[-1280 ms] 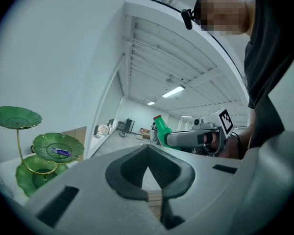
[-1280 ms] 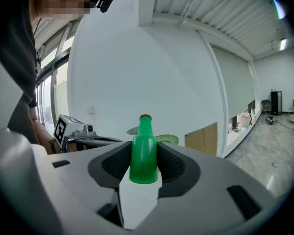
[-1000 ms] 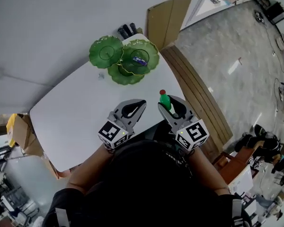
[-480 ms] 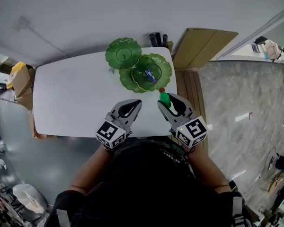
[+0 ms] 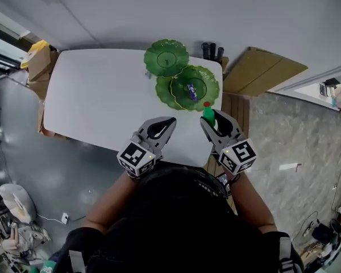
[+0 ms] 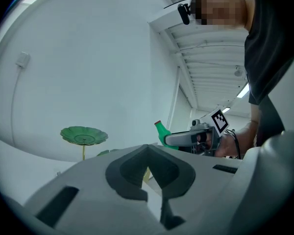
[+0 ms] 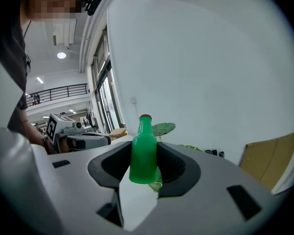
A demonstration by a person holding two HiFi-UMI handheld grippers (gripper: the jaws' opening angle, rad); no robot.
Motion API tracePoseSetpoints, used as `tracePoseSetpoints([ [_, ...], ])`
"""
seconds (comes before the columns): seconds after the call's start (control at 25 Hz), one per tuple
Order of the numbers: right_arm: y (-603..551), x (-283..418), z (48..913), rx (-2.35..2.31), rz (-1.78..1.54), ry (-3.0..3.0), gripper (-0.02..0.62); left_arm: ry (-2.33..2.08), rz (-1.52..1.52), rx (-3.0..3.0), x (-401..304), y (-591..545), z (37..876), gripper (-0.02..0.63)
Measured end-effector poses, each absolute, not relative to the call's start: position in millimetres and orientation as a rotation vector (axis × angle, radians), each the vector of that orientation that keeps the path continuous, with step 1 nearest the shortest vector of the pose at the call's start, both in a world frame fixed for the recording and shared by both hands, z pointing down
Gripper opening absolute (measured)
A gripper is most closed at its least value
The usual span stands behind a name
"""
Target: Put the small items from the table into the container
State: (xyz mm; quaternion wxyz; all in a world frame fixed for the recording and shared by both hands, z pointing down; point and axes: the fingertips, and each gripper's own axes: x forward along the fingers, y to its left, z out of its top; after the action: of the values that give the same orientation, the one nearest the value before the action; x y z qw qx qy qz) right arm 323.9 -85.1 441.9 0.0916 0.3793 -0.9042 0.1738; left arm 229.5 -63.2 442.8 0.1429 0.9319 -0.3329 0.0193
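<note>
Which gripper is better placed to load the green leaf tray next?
Right. The right gripper holds the green bottle upright, right beside the leaf tray; the left gripper is shut and empty.

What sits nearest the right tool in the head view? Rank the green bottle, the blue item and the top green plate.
1. green bottle, between the right tool's jaws.
2. blue item, in the lower dish.
3. top green plate, up-left.

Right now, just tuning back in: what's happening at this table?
A person works with two tools. The right hand-held gripper is shut on an upright green bottle, held just short of the green leaf-shaped dish on the white table. A small blue item lies in that dish. The left hand-held gripper is shut and empty.
</note>
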Motion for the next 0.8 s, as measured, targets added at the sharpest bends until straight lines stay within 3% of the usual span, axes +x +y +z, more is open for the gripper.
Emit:
tracePoseSetpoints([
  [0.8,-173.2,321.1,478.3,1.236,0.562,-2.502,0.170,-0.877,0.036,2.654,223.8,-109.2,461.0,0.006],
])
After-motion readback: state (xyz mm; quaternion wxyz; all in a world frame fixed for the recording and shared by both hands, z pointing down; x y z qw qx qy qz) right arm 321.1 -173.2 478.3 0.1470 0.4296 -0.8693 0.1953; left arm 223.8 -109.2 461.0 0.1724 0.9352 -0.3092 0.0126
